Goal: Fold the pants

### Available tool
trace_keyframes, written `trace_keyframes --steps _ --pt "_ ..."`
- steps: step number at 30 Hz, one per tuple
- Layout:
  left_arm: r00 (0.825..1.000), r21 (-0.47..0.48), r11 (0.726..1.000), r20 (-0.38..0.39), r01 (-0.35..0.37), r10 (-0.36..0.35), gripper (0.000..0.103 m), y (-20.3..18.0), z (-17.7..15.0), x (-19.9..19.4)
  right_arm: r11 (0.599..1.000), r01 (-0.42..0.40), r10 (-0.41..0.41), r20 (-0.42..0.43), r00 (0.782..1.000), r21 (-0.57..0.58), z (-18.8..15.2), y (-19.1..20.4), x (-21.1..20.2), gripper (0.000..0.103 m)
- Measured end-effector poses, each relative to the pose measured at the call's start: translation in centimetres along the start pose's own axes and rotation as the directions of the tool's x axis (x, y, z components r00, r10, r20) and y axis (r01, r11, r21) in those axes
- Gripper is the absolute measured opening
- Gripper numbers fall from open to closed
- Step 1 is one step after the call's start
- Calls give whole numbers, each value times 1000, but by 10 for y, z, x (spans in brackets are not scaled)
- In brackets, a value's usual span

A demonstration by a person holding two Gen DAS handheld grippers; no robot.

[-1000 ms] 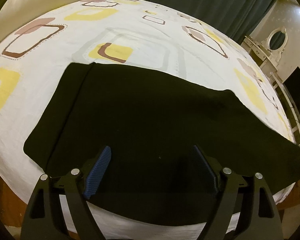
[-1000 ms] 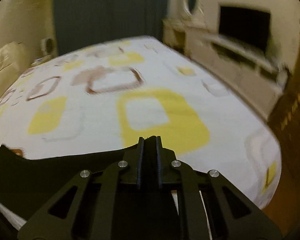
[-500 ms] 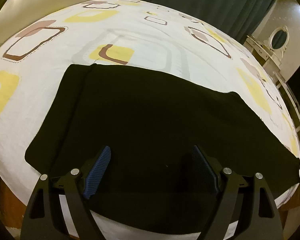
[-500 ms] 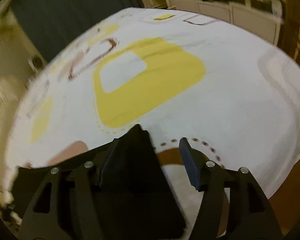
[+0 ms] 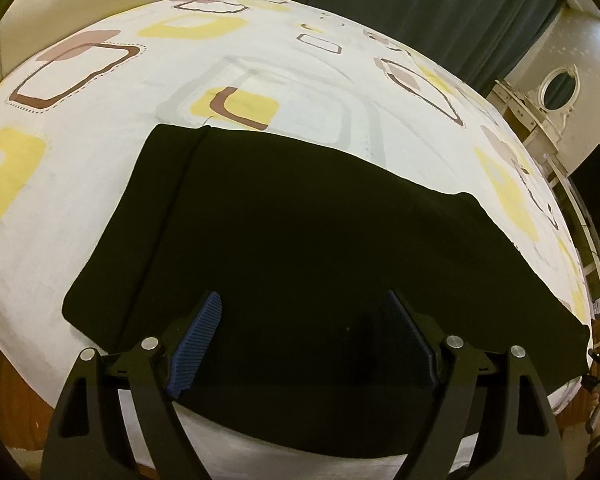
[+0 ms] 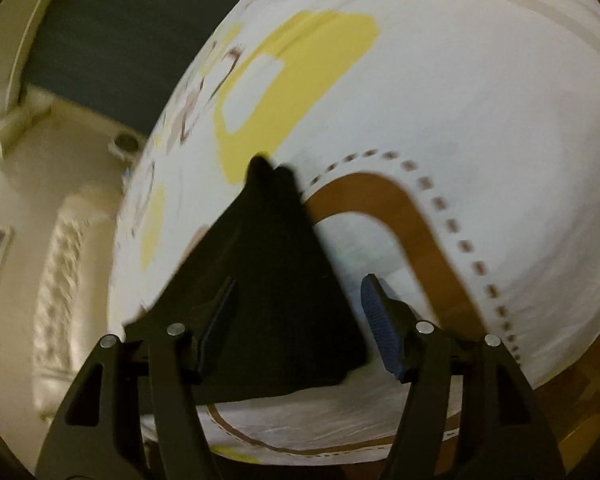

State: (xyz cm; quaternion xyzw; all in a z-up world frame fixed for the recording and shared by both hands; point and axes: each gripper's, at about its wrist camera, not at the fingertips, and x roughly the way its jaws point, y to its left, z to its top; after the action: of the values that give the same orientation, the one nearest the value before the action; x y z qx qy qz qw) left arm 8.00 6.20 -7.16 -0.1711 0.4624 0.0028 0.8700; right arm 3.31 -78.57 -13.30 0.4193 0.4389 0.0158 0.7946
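Black pants (image 5: pixel 300 232) lie flat on the patterned bed sheet (image 5: pixel 260 60), waistband at the left and legs running to the right bed edge. My left gripper (image 5: pixel 302 340) is open just above the near side of the pants and holds nothing. My right gripper (image 6: pixel 296 326) is open over the leg end of the pants (image 6: pixel 268 264), which lies on the sheet between its blue pads. The right gripper also shows small at the far right of the left wrist view (image 5: pixel 598 368).
The bed's wooden frame (image 5: pixel 8 392) shows below the sheet edge. Dark curtains (image 5: pixel 440 12), a white dresser with an oval mirror (image 5: pixel 556 88) and a dark TV (image 5: pixel 596 200) stand beyond the bed. A cushioned headboard (image 6: pixel 60 288) is at the left.
My right gripper has opened and let go of the pant leg end, which now lies on the sheet; its view tilted and swung. My left gripper stayed open and barely moved.
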Motion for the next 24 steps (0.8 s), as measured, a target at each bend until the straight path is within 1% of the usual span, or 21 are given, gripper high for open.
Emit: trace_keyframes --steps 1,2,3,4,5,6,8,9,12,15,17,19,24 --pt "1000 -5 1000 -1 2 -2 82 1 0 -1 1000 13 -13 -6 1000 -11 1 5 2 63" --pt "1000 -12 1000 -3 6 -6 82 2 0 -2 998 45 -45 -13 999 -35 2 12 5 59" --pt "1000 -16 1000 -4 10 -10 82 3 0 -3 995 80 -81 -19 997 -62 2 19 8 53" --pt "1000 -18 1000 -4 12 -12 82 3 0 -4 988 116 -119 -34 992 -99 1 27 11 30" --pt "1000 -19 1000 -4 13 -13 82 3 1 -5 987 116 -123 -52 991 -112 0 30 14 25" --pt "1000 -16 1000 -1 15 -15 82 3 1 -8 988 107 -116 -72 991 -115 -2 33 17 25" --pt "1000 -2 1000 6 5 -5 82 1 1 -13 979 140 -153 -75 985 -150 -4 44 18 23" --pt "1000 5 1000 8 -3 3 82 0 2 -15 979 134 -147 -72 987 -151 -5 48 17 23" --pt "1000 36 999 24 -8 7 82 -4 3 -27 978 116 -121 -17 993 -172 -7 70 1 23" --pt "999 56 998 35 -16 14 82 -8 1 -39 974 92 -86 35 996 -209 -10 99 -20 23" --pt "999 60 998 34 -7 5 82 -10 -3 -45 967 60 -46 62 997 -248 -13 128 -33 23" --pt "1000 66 998 27 2 -4 82 -12 -7 -51 956 44 -23 75 997 -289 -17 155 -40 23" --pt "999 96 995 24 23 -25 82 -17 -19 -59 914 -11 47 78 996 -406 -37 236 -45 22"
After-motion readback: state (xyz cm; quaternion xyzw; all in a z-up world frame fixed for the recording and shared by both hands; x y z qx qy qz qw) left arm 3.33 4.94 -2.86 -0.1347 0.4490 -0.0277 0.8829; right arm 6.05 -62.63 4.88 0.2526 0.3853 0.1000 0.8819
